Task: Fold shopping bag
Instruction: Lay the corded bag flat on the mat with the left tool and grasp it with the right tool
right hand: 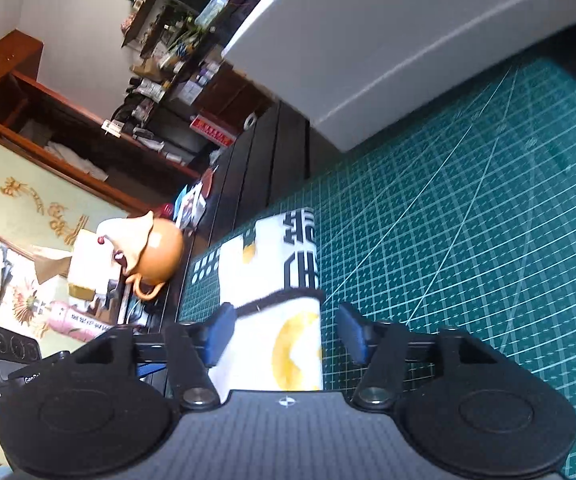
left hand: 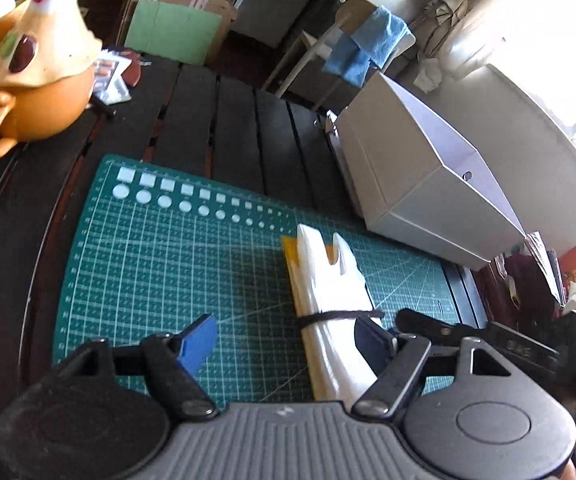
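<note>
Both fingers sets released | banded bag (left hand: 329,300) on mat (left hand: 168,264) | white box (left hand: 415,184) near | teapot (left hand: 36,92) apart

A black device (right hand: 6,364) at the left of the right wrist view reads "DAS". The small lines under it are too tiny to read. Large black characters on the folded shopping bag (right hand: 301,256) are illegible.

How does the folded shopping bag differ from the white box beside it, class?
The folded shopping bag lies flat on the green cutting mat; the white box sits past the mat's edge. The bag is a slim soft bundle tied by a dark band; the box is bulky, stiff and open. The bag has yellow and black print; the box is plain. Both are mostly white.
</note>
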`<state>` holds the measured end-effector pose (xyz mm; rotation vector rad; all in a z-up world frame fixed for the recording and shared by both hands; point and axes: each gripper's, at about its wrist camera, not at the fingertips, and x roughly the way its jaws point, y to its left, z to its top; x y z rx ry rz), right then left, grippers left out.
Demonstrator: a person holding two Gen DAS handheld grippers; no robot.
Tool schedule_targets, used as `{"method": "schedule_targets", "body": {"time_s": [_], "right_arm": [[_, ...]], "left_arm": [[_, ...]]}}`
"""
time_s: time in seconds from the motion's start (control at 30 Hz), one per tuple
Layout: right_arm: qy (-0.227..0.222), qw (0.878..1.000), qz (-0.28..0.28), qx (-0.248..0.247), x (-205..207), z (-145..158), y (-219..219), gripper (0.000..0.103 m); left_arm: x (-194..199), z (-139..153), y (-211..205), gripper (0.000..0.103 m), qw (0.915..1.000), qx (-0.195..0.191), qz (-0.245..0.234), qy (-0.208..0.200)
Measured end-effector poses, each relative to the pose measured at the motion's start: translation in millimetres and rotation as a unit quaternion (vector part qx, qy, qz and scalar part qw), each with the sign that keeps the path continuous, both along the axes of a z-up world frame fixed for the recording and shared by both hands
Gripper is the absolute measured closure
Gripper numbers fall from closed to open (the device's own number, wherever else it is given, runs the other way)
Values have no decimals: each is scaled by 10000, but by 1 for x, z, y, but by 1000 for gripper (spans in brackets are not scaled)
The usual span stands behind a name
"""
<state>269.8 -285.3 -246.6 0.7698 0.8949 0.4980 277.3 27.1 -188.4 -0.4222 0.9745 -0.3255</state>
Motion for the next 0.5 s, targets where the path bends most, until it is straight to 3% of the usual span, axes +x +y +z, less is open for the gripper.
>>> {"method": "schedule_targets", "body": {"time_s": [0.13,0.33,0.5], "right_arm": [[-2,9997,-102,212,-6,8,-10,18],[-383,9977,48,-563,-10,12,4,17],[-165,9991,139,-355,0,5,1,23]], "left_arm": [[8,-7,4,27,9994,-269,72,187],[16,-18,-3,27,9984,-287,-13,481],[18,-24,-14,27,9972,-473,86,581]]}}
